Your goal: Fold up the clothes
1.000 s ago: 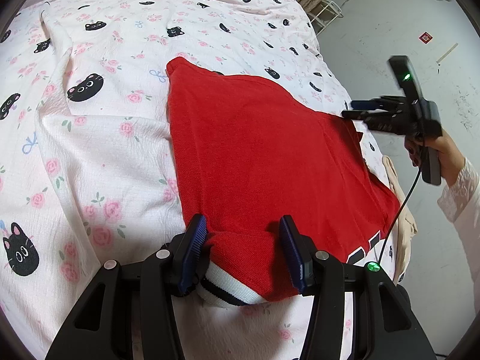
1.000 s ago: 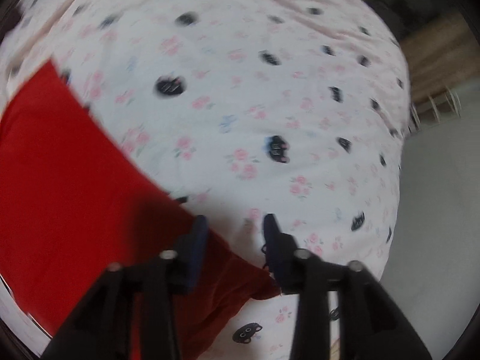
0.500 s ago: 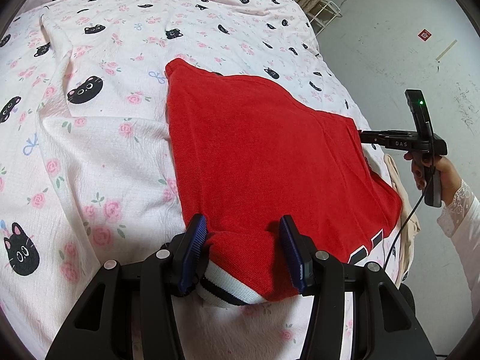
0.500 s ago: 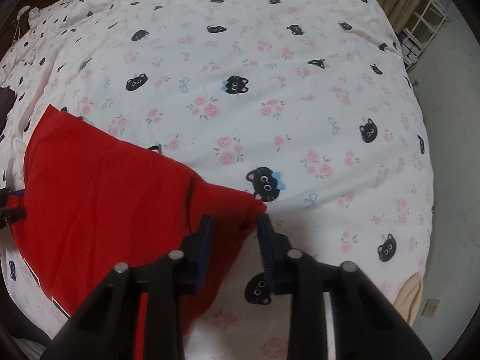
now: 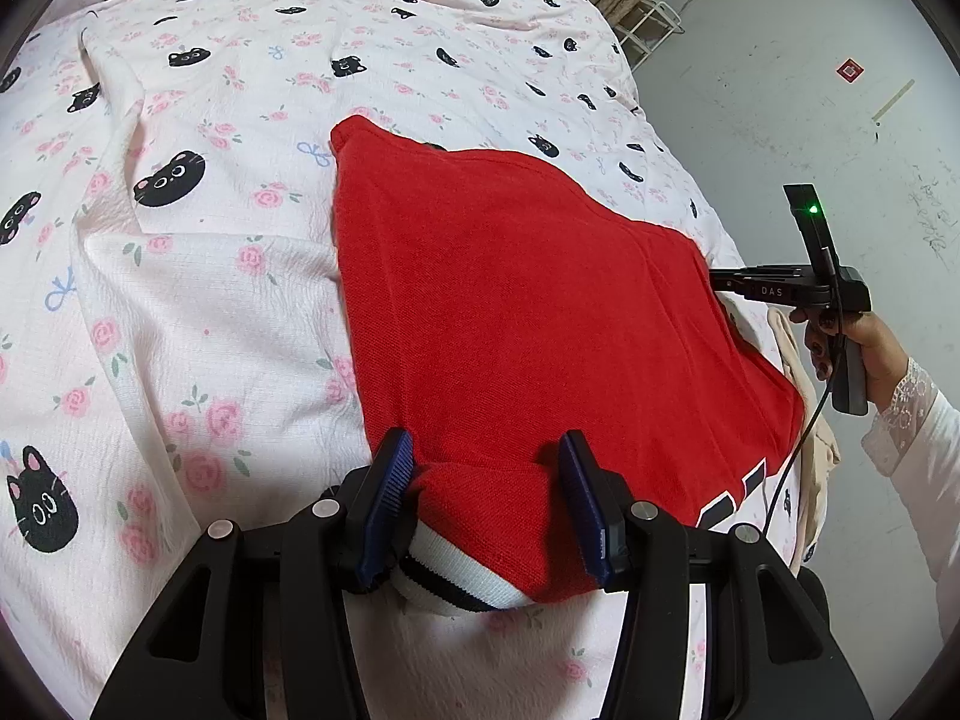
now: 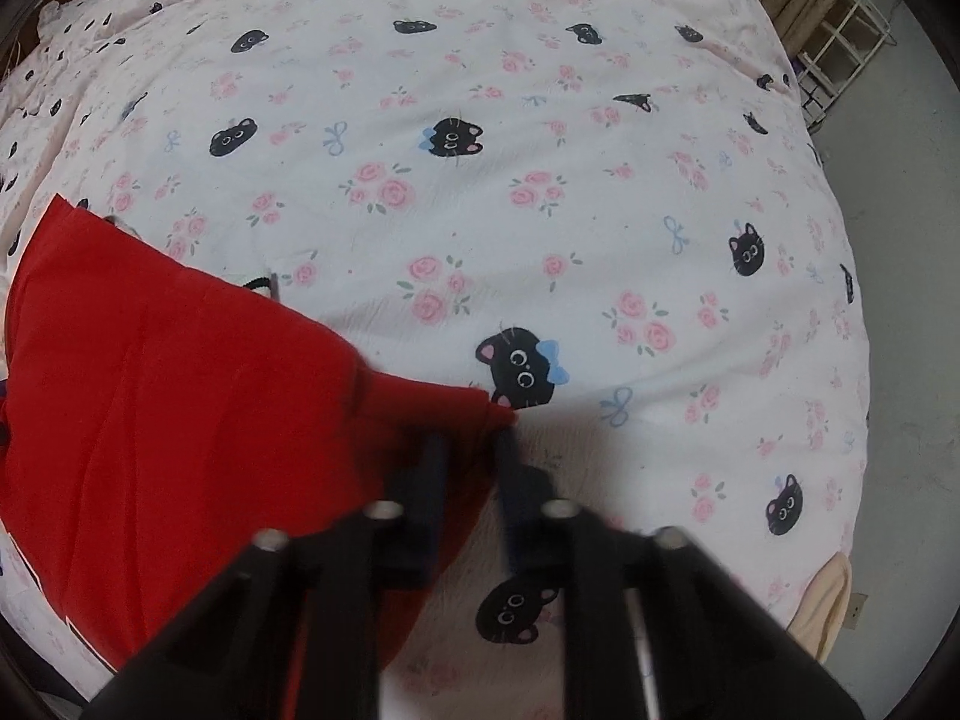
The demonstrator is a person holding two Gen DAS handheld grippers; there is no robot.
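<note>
Here a red top (image 5: 516,312) lies spread on the bed (image 5: 198,276), near its edge. The left tongs (image 5: 486,498) stand partly open yet press on a bunched fold of the top by its striped cuff (image 5: 456,582). The right tongs (image 6: 471,450), held by a hand (image 5: 858,348), have just been closing and now pinch the top's far corner.

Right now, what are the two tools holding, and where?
Both hold the red sweater: left tool at its striped cuff, right tool pinching a corner.
</note>
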